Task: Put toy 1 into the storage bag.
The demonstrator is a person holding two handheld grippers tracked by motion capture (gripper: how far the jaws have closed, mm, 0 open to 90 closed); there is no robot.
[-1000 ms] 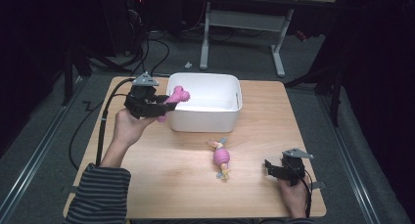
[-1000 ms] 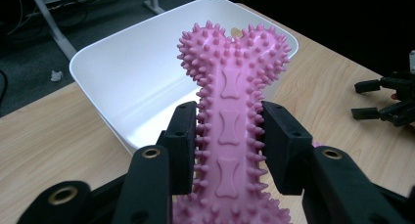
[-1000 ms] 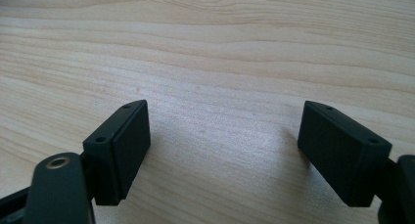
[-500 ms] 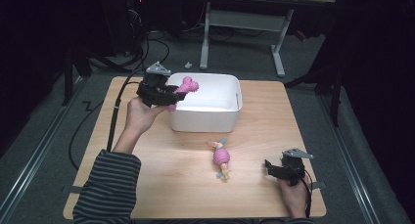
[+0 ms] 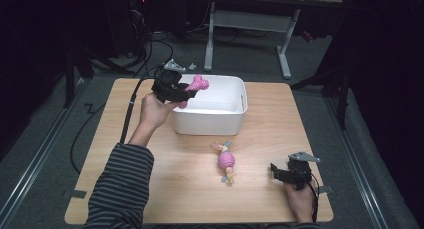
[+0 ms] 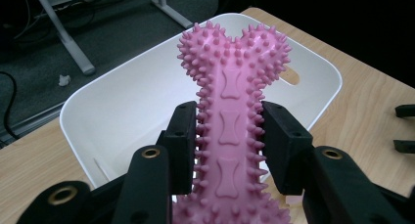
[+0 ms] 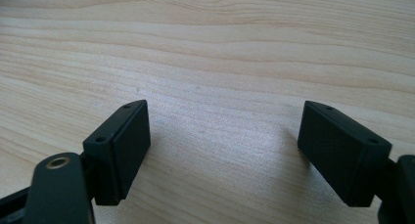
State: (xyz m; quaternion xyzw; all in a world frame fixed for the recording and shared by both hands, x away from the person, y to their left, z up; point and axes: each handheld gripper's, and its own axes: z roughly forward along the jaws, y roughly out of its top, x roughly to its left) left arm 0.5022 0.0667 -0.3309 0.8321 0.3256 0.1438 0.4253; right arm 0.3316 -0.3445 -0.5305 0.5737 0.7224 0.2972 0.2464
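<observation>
**Left gripper poised over the bin with the spiky bone**

The right gripper (image 5: pixel 274 172) rests low at the near right corner of the wooden table (image 5: pixel 280 114), its jaws spread wide with nothing between them but bare wood grain. Just to its left lies a small pink and yellow toy (image 5: pixel 226 160), untouched and apart from everything else. Farther off, the left gripper (image 5: pixel 186 91) is clamped on the narrow waist of a pink spiked rubber bone (image 6: pixel 230 111), the pads (image 6: pixel 182 145) pressing in from either side so that the knobbed end juts forward. That end hangs above the near left corner of the white plastic bin (image 5: pixel 235 86), clear of its rim (the bin looks empty inside, as far as the left gripper view shows).

The step in hand appears to be the carry to the bin, almost complete. The next move would call for bringing the bone further over the opening, lowering it a little, then parting the jaws to let it drop.
</observation>
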